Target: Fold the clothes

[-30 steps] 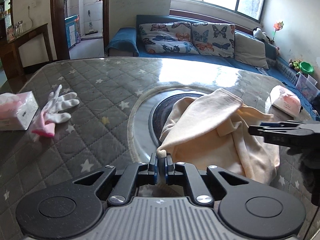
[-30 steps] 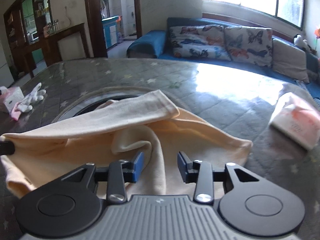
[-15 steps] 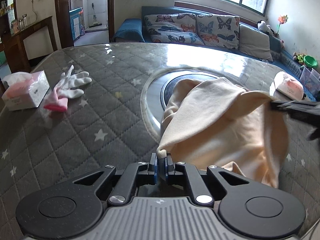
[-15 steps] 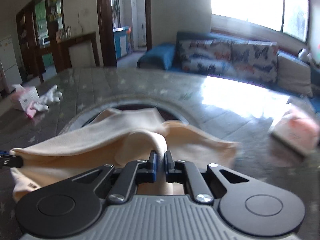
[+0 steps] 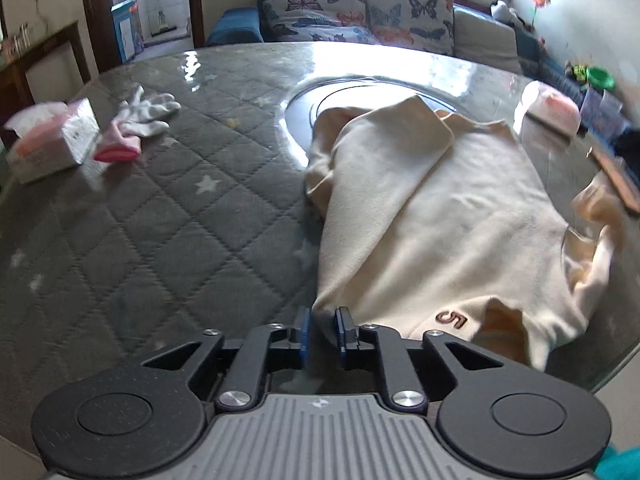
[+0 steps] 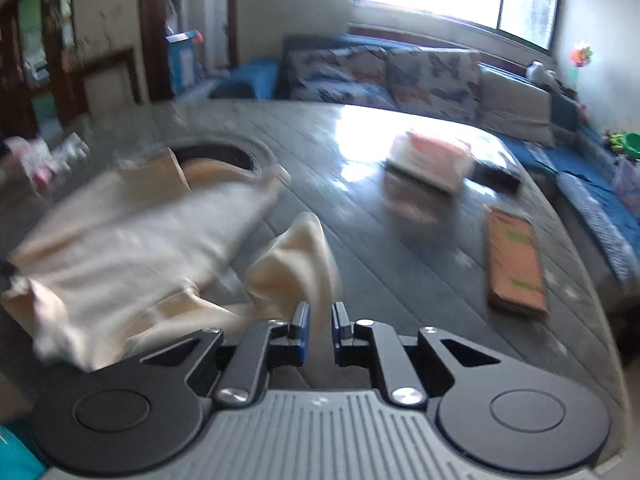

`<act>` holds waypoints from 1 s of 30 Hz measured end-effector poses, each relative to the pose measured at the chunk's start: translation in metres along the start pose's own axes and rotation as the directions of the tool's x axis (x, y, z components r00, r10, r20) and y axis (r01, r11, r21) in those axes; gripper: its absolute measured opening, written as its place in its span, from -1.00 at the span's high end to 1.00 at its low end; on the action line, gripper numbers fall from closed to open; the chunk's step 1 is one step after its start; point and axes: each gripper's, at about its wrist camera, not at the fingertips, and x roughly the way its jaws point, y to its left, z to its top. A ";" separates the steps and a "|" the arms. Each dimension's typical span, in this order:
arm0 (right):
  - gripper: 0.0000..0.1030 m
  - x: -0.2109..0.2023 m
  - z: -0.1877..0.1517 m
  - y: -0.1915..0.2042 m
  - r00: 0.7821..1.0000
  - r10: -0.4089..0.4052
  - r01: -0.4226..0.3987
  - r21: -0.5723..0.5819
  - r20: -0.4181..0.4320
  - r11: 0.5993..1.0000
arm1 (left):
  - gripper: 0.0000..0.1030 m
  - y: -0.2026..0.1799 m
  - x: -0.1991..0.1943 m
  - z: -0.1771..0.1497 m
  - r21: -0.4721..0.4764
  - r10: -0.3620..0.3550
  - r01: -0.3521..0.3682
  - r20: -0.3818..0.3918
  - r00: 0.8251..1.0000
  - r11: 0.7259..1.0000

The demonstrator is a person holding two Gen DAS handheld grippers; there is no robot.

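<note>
Down at six o'clock, my left claw (image 5: 321, 326) is opening, a cream garment (image 5: 440, 216) corner loose between its pads, let go so the cloth settles on the tabletop (image 5: 160, 216). My right claw (image 6: 320, 326) is opening too, a fold slack between its jaws (blurred, mind). That garment sprawls rumpled toward two o'clock, a brown "5" (image 5: 452, 319) stitched near the hem.
</note>
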 end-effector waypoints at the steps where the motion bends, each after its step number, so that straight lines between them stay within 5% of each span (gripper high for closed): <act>1: 0.74 -0.001 -0.002 -0.005 1.000 -0.003 0.003 0.006 -0.009 1.000 | 0.26 0.003 -0.003 0.000 0.008 0.014 -0.014 0.002 1.000 1.000; 9: 0.46 0.012 0.032 -0.002 0.999 0.002 0.000 -0.040 0.046 0.999 | 0.17 0.006 -0.006 0.038 0.029 0.057 -0.060 0.087 0.995 0.998; 16: 0.35 0.063 0.074 0.033 0.994 0.090 -0.083 -0.099 0.063 0.992 | 0.17 -0.045 0.029 0.095 0.153 -0.041 0.018 0.149 0.988 0.988; 24: 0.32 0.119 0.102 0.054 0.990 0.138 -0.133 -0.096 0.037 0.986 | 0.16 -0.100 0.102 0.142 0.209 -0.121 0.101 0.083 0.989 0.973; 30: 0.32 0.145 0.109 0.052 0.989 0.145 -0.144 -0.081 0.009 0.986 | 0.12 -0.122 0.140 0.148 0.261 -0.073 0.051 0.076 0.994 0.964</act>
